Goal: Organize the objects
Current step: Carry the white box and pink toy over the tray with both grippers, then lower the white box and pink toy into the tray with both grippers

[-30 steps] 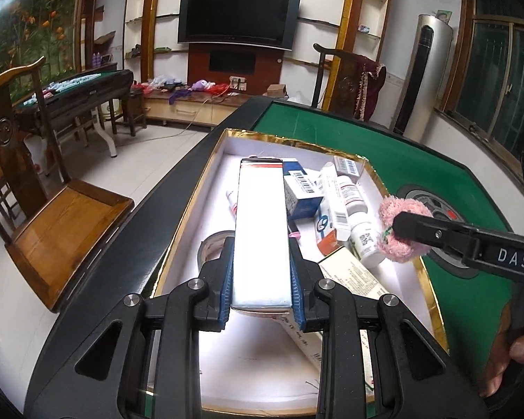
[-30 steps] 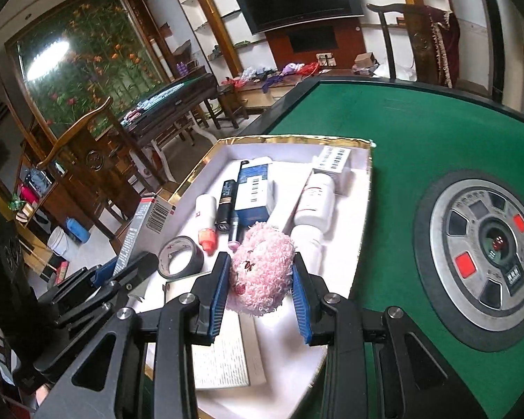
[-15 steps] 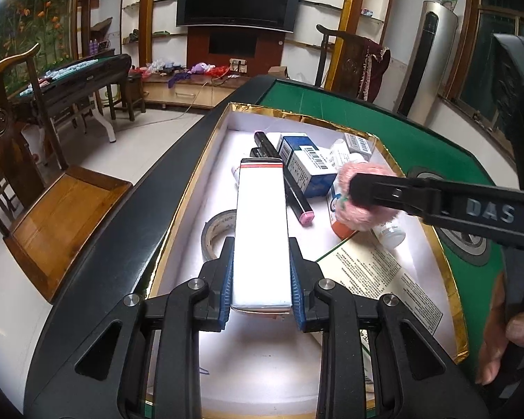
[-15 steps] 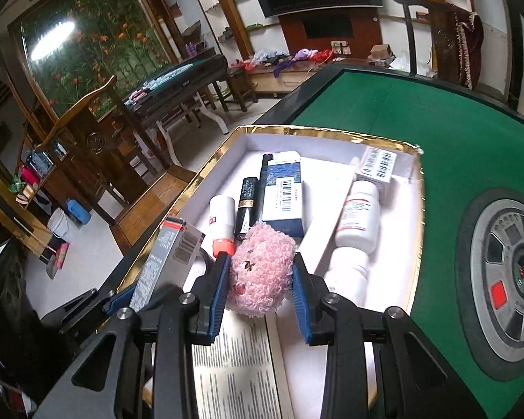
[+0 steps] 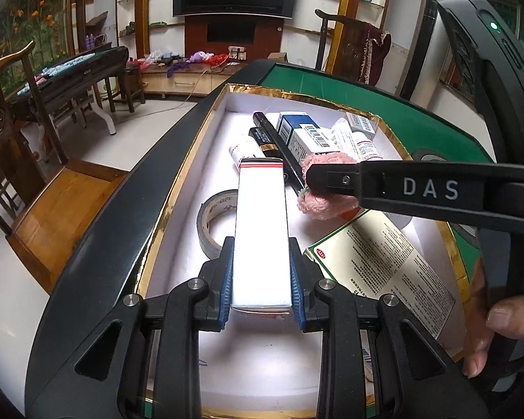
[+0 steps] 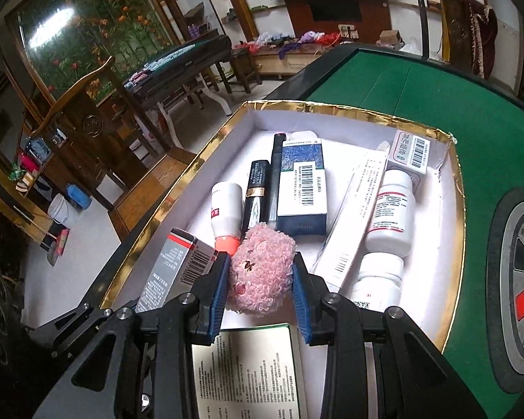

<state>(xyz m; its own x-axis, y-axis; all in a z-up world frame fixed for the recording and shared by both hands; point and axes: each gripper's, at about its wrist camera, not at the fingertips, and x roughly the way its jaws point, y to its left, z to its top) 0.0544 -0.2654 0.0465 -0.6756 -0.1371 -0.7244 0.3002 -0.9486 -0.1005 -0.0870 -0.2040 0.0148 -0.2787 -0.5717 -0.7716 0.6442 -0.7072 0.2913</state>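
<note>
A gold-rimmed white box (image 5: 178, 188) (image 6: 457, 181) sits on the green table. My left gripper (image 5: 261, 279) is shut on a long white carton (image 5: 261, 230) held above the box's left side; the carton also shows in the right wrist view (image 6: 178, 269). My right gripper (image 6: 260, 286) is shut on a pink fluffy toy (image 6: 262, 272), over the box's middle. In the left wrist view the toy (image 5: 325, 202) sits just right of the carton's far end, behind the right gripper's finger (image 5: 419, 188).
In the box lie a tape roll (image 5: 213, 223), a green-edged leaflet carton (image 5: 380, 265), a blue-white carton (image 6: 300, 188), black tubes (image 6: 258, 188), white bottles (image 6: 391, 216) and a barcode box (image 6: 410, 153). A round control panel (image 6: 520, 296) is set in the table at right.
The right gripper has carried the pink toy leftwards and lower, close beside the white carton. The left gripper has kept its grip and shifted slightly nearer the box.
</note>
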